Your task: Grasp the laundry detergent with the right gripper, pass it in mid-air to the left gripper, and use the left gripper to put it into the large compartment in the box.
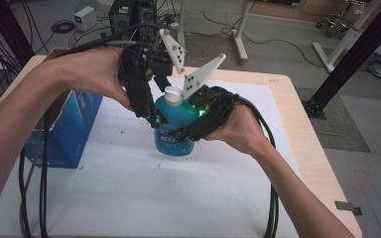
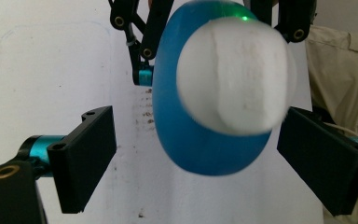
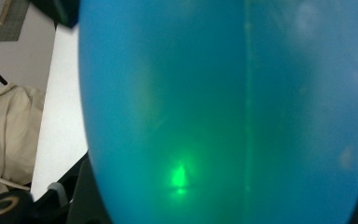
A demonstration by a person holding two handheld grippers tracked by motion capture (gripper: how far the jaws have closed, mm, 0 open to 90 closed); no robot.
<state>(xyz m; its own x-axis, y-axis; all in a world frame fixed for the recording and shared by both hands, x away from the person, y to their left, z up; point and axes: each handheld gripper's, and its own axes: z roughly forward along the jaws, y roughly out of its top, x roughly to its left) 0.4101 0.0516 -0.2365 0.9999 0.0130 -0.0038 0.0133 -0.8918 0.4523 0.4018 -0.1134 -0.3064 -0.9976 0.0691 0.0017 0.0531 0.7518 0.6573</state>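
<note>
High view. Blue bottle (image 1: 174, 130) with white cap (image 1: 173, 94), upright near the middle of the white table (image 1: 129, 193). Left gripper (image 1: 155, 119), held in the left hand (image 1: 96, 72), reaches down from above the bottle toward its cap and shoulder. Right gripper (image 1: 186, 131), held in the right hand (image 1: 238, 129), is against the bottle's right side, a green light glowing at the contact. Blue box (image 1: 72, 129) stands to the left of the bottle, well apart. Black cables (image 1: 42, 188) trail off the table's near edge.

Left gripper view. Bottle (image 2: 191, 140) seen from above, cap (image 2: 235, 79) blurred. Both black jaws stand wide, one on each side of the bottle, neither touching it. Right gripper's linkage (image 2: 140, 42) sits beyond the bottle.

Right gripper view. Bottle wall (image 3: 223, 112) is pressed close to the lens, with a green glow low on it. Jaws are mostly hidden at its lower edges; appears clamped on the bottle.
</note>
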